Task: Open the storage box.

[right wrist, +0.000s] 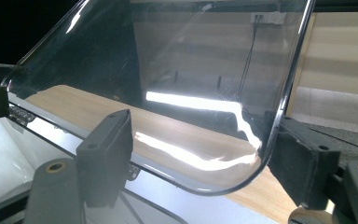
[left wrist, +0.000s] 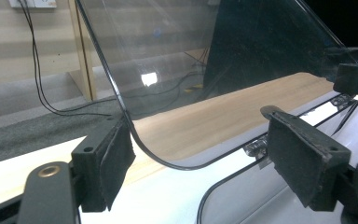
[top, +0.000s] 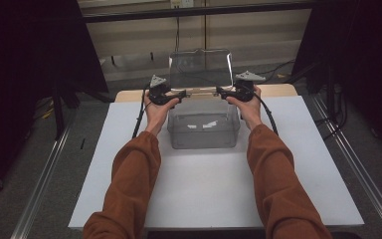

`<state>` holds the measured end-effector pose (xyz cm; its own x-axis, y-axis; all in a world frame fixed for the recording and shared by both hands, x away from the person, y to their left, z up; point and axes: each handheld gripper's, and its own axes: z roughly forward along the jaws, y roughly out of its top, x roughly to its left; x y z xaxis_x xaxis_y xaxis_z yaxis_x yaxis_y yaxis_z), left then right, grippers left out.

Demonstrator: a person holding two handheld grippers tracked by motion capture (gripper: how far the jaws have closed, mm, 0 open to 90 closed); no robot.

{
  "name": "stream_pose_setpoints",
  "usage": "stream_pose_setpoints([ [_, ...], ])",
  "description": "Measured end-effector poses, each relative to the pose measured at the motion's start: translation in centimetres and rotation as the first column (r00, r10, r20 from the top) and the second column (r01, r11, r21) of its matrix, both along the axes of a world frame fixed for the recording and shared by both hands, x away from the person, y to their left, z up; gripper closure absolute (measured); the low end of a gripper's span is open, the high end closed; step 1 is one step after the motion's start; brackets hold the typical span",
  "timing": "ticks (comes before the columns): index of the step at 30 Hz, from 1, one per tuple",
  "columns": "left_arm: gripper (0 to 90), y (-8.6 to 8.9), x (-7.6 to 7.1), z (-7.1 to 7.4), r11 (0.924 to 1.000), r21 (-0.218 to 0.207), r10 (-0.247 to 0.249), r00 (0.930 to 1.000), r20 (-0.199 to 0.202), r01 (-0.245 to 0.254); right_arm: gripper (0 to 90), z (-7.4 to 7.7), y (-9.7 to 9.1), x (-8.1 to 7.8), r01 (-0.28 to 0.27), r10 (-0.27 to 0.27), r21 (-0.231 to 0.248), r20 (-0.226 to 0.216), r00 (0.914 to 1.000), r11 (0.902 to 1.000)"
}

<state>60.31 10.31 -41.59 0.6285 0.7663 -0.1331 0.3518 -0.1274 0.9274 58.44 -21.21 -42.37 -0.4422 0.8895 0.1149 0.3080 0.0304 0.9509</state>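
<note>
A clear plastic box (top: 204,130) stands at the far middle of the white tabletop (top: 204,189), and its hinged clear lid (top: 201,69) is raised upright behind it. My left gripper (top: 181,93) is at the lid's lower left corner and my right gripper (top: 220,91) at its lower right corner. In the left gripper view the lid (left wrist: 191,70) has its curved edge between the open jaws of the gripper (left wrist: 200,154), resting by one pad (left wrist: 116,158) and well apart from the other. In the right gripper view the lid (right wrist: 191,70) likewise passes between the spread jaws of the gripper (right wrist: 200,149).
Two small white pieces (top: 202,125) lie inside the box. A wooden strip (top: 278,89) runs behind the white top. Metal hinges (left wrist: 256,147) join lid and box. Dark curtains flank the table, and cables trail on the floor beyond.
</note>
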Motion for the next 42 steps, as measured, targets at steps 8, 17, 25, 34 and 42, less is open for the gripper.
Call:
stream_pose_setpoints([
  [8, 22.7, 0.04, 0.07, -0.06, 0.9999, -0.015, 0.0, 0.9999, -0.011, 0.0, 23.8, -0.2, 0.1, 0.08, 0.011, -0.011, 0.026, -0.012, 0.9999, 0.9996],
  [17, 20.8, -0.16, 0.04, -0.09, 0.9994, -0.027, 0.021, 0.9991, -0.036, -0.022, 22.6, -0.36, 0.12, 0.04, 0.023, -0.022, 0.039, -0.016, 0.9996, 0.999],
  [25, 14.9, -0.24, -0.02, -0.02, 0.9998, 0.011, 0.016, 0.9995, -0.026, -0.016, 18.2, -0.64, -0.08, 0.12, 0.046, -0.044, 0.07, -0.03, 0.9986, 0.9964],
  [34, 16.4, -0.64, -0.12, -0.43, 1.0, -0.003, 0.0, 0.9994, -0.033, 0.0, 17.9, -0.4, 0.24, -0.06, 0.038, -0.038, 0.035, -0.022, 0.999, 0.9987],
  [42, 14.7, 0.24, -0.18, -0.18, 0.9999, -0.001, 0.017, 0.9993, -0.032, -0.017, 17.3, -0.09, 0.26, -0.25, 0.038, -0.038, 0.003, -0.006, 0.9993, 0.9993],
])
